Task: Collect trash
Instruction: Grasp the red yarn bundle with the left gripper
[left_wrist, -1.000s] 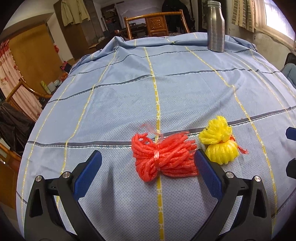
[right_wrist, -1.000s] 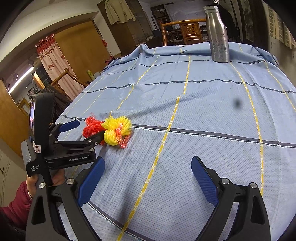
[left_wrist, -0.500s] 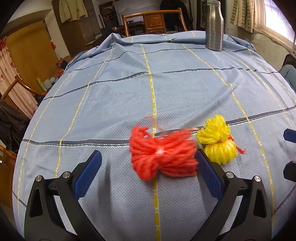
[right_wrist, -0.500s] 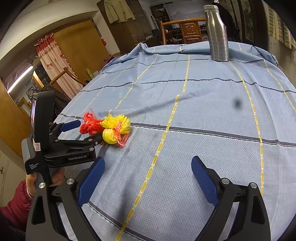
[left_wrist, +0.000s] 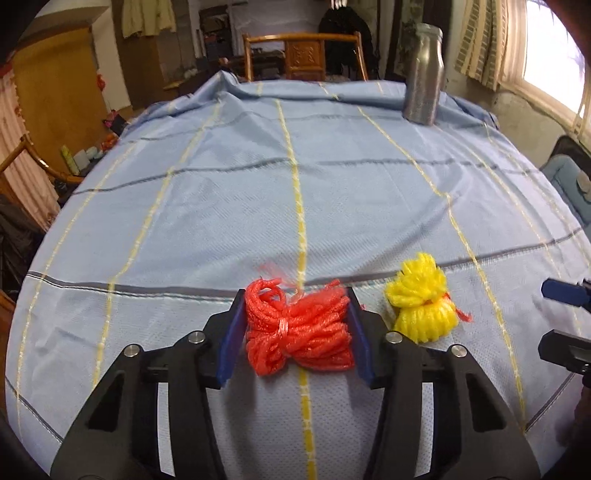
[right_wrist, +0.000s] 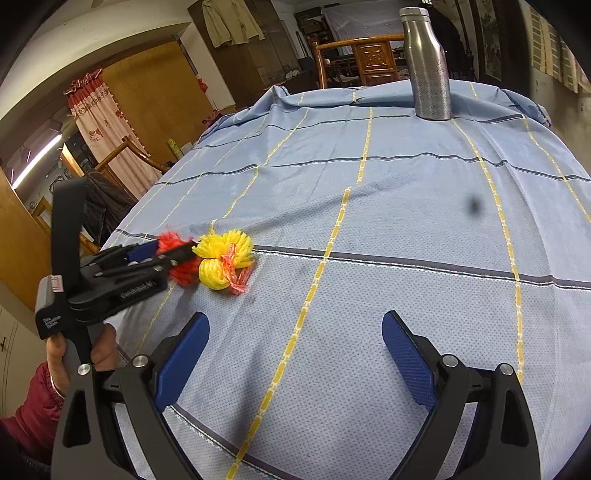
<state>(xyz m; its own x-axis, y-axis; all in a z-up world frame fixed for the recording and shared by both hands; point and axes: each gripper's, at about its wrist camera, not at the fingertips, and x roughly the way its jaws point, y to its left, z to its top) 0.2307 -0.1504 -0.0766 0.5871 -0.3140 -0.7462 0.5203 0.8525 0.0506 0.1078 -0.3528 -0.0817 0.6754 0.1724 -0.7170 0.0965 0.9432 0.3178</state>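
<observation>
1. A blue tablecloth (left_wrist: 229, 206) crossed by yellow and dark grey stripes covers the whole table, rumpled along its far edge.
2. Sitting on it, right between the left gripper's (left_wrist: 297, 330) blue pads, is a red mesh bundle (left_wrist: 299, 332).
3. Just to that gripper's right lies a yellow mesh bundle (left_wrist: 423, 308), its red tie showing.
4. Far ahead, toward the right, a steel bottle (left_wrist: 424, 75) stands upright near the cloth's far edge.

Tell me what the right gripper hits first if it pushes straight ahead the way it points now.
Probably nothing soon. The right gripper, jaws open, faces bare blue tablecloth. The yellow bundle lies off to its left, and the steel bottle stands far ahead, slightly right; depth is unclear.
</observation>
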